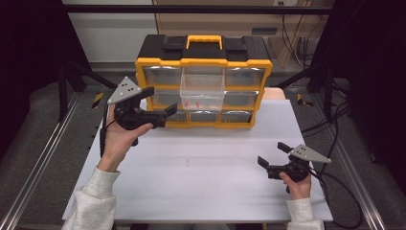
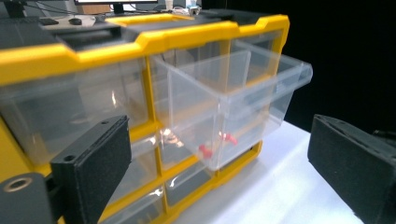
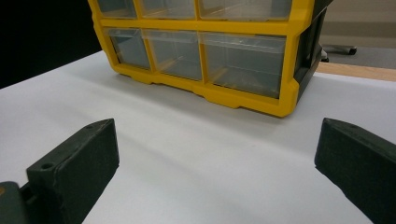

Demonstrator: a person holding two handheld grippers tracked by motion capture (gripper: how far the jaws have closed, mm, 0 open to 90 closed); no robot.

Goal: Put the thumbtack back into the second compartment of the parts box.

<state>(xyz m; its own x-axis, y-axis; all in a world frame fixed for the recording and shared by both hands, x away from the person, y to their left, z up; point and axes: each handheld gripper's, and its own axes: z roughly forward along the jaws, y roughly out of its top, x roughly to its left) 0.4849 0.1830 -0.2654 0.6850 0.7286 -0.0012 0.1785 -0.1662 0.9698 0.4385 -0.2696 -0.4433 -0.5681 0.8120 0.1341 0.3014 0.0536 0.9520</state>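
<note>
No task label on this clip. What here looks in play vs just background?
Likely in play:
- pulled-out clear drawer in the yellow organizer
- small red pieces inside that drawer
- left gripper, jaws open, raised near the organizer's left side
- right gripper, jaws open, low over the table

Background:
- cables beside the table
- metal frame rails
</note>
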